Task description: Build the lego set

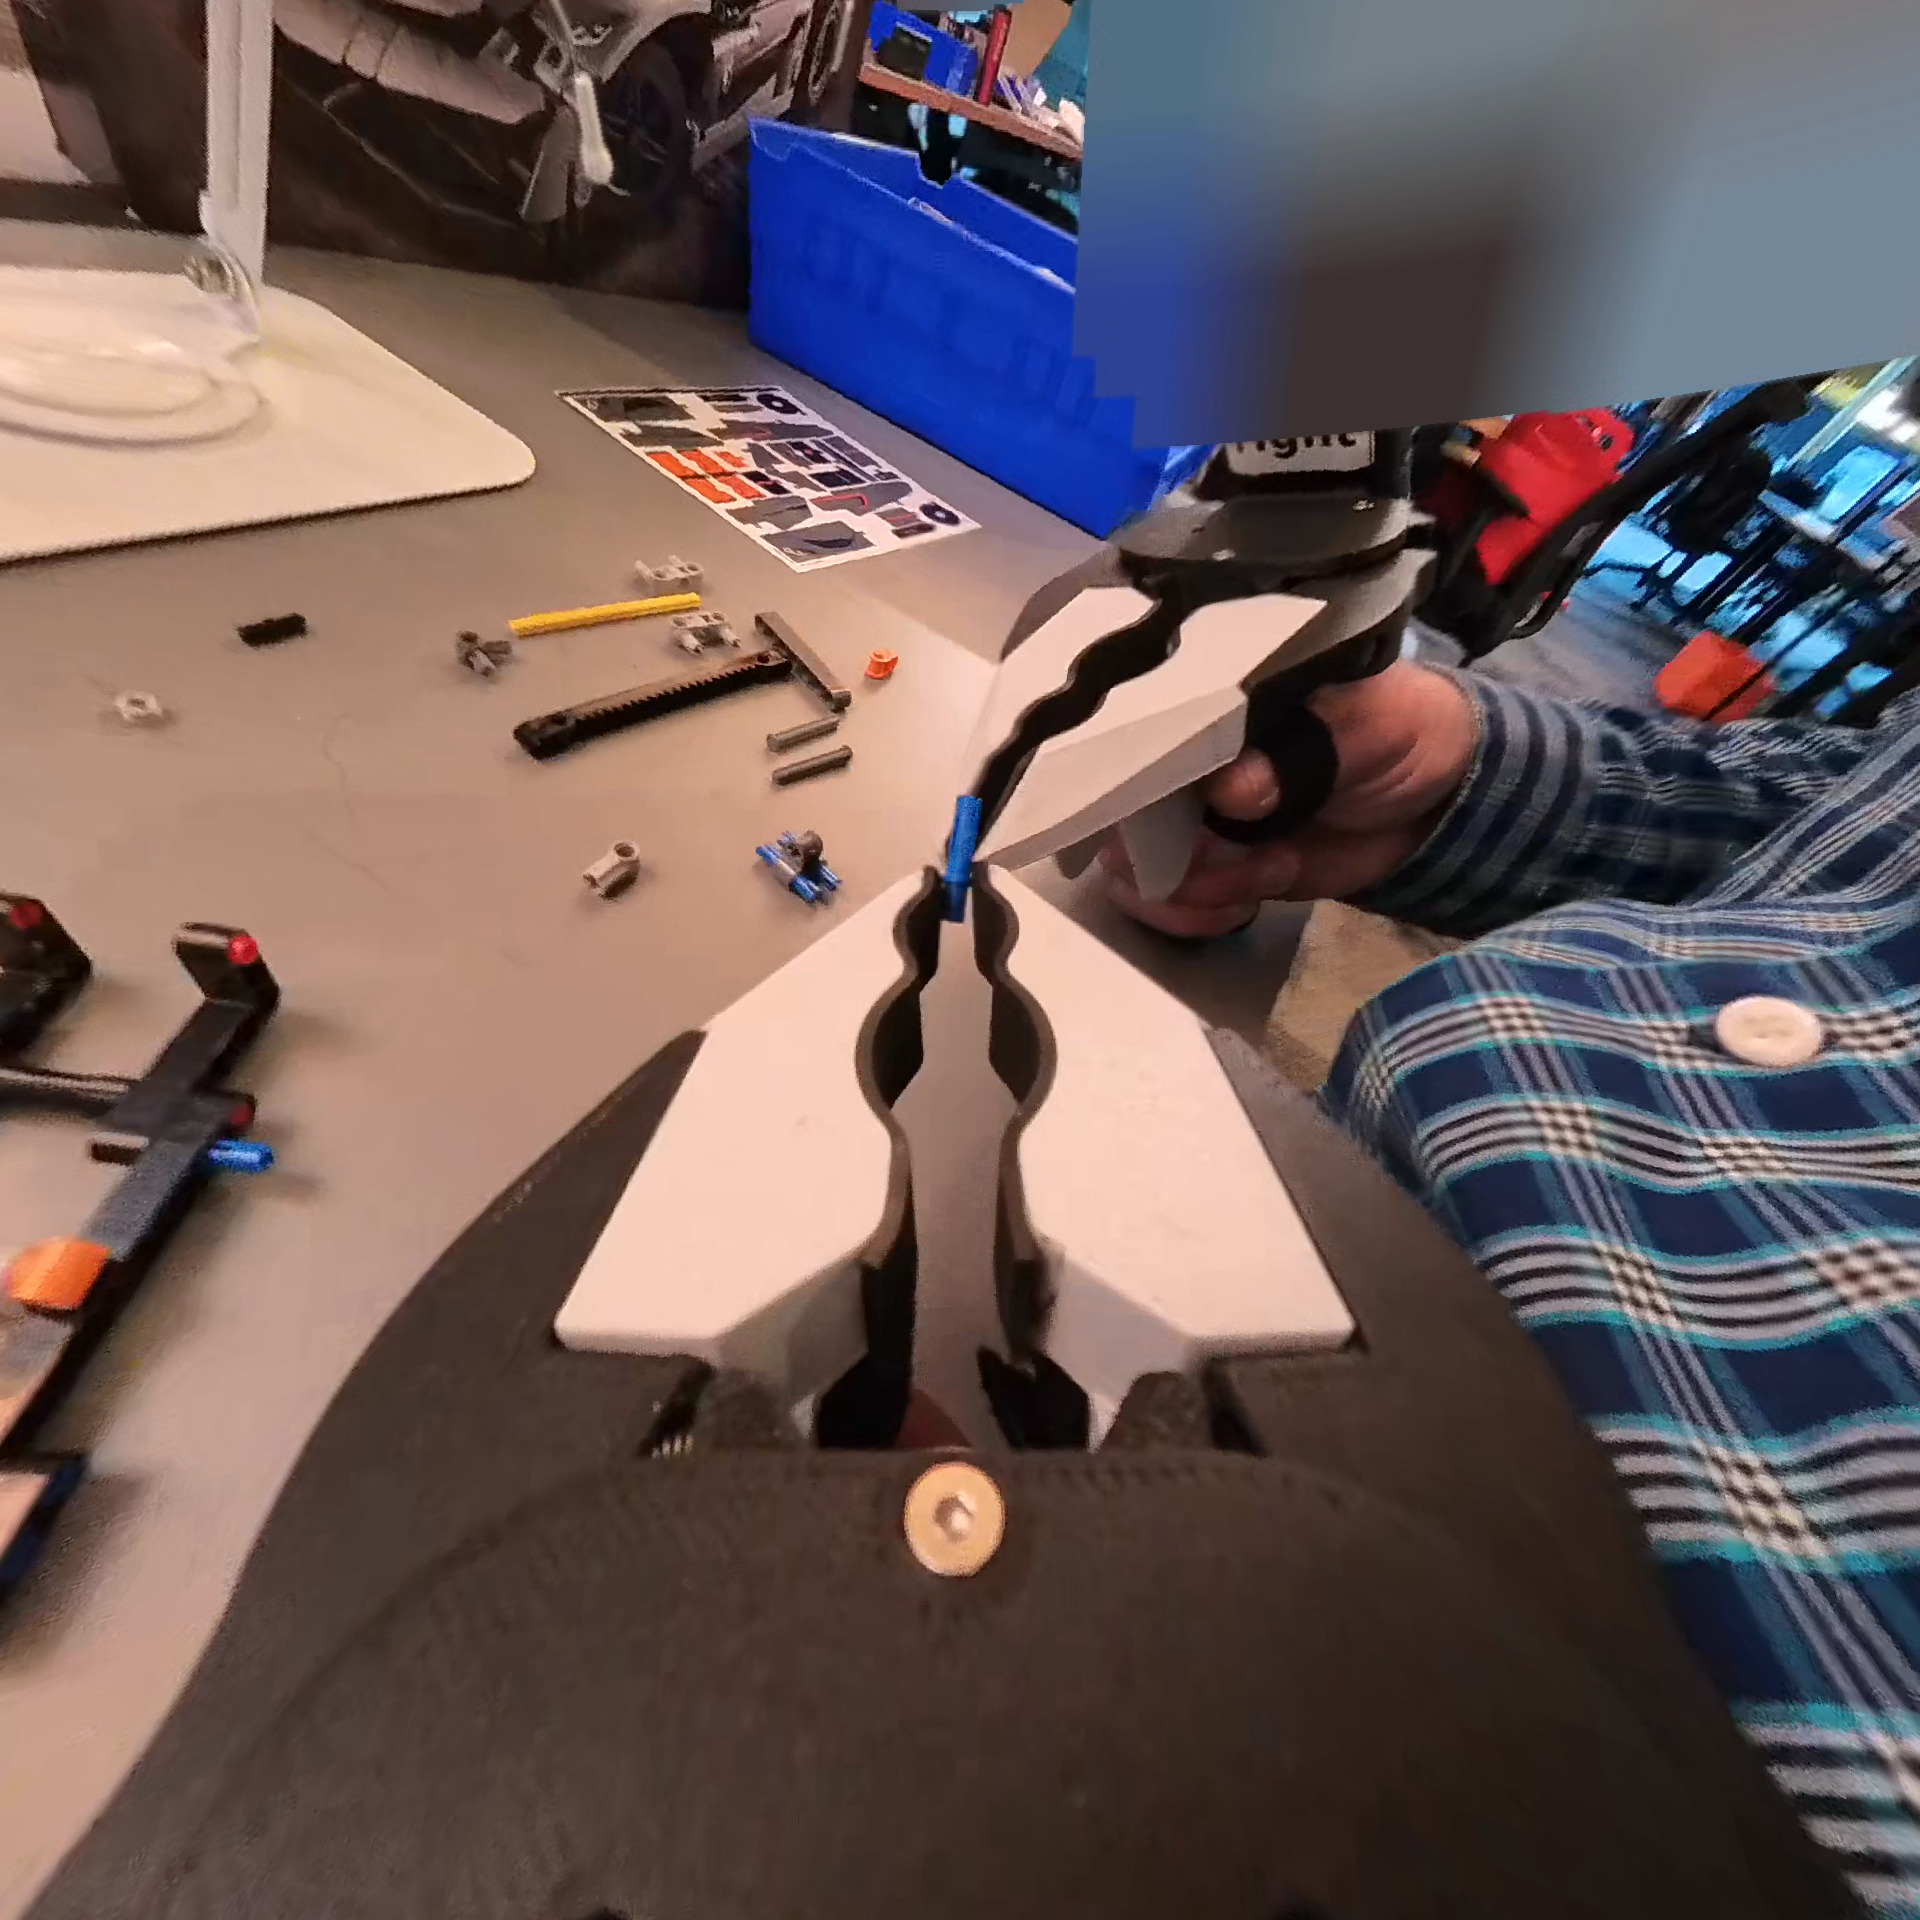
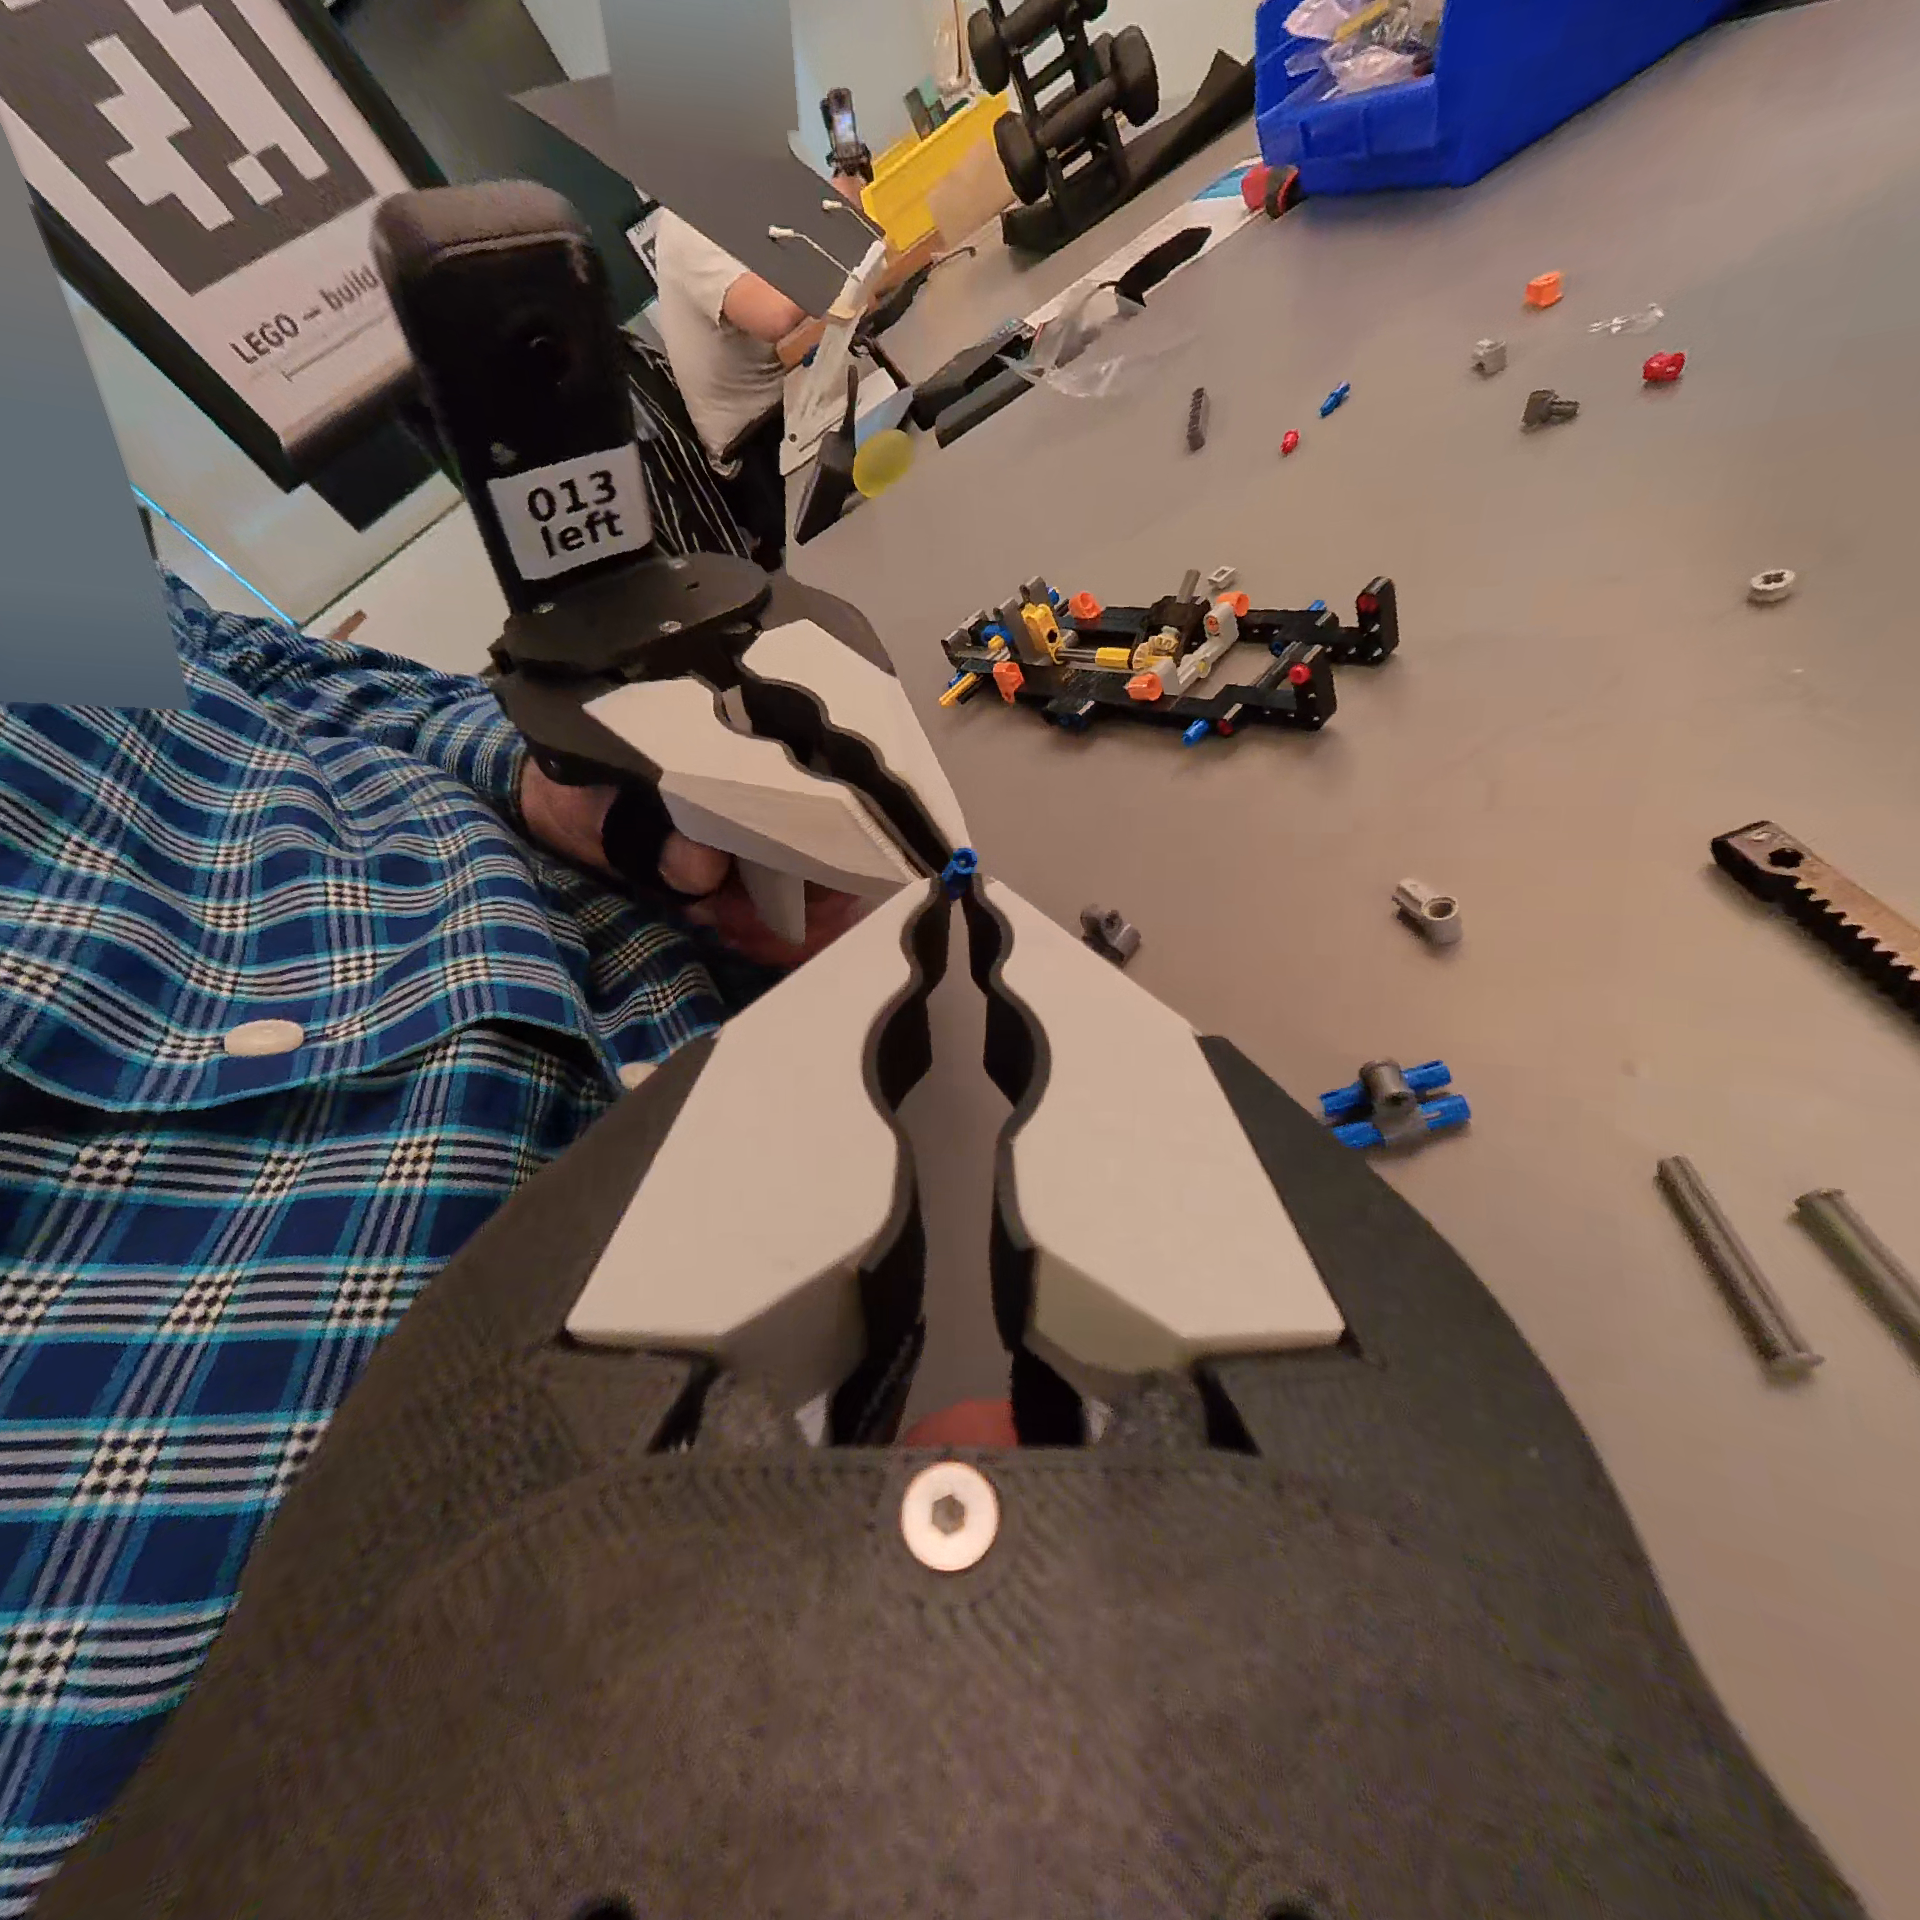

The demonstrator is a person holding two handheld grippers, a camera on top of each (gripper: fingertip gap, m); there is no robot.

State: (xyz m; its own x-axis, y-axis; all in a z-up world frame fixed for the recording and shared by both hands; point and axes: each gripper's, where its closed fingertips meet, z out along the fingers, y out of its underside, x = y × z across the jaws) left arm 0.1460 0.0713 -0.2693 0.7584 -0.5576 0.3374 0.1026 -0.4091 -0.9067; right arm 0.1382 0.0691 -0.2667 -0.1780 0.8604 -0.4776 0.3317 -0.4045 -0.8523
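Two grippers meet tip to tip above grey table (image 1: 416,831). Left wrist view: left gripper (image 1: 957,896) clamped on blue pin (image 1: 960,854); right gripper (image 1: 985,836) closed on same pin's upper part. Toothed rack (image 1: 665,698) lies beyond. Right wrist view: right gripper (image 2: 954,896) pinches blue pin (image 2: 961,864), left gripper (image 2: 940,871) touching it; black chassis assembly (image 2: 1174,660) well apart on table.
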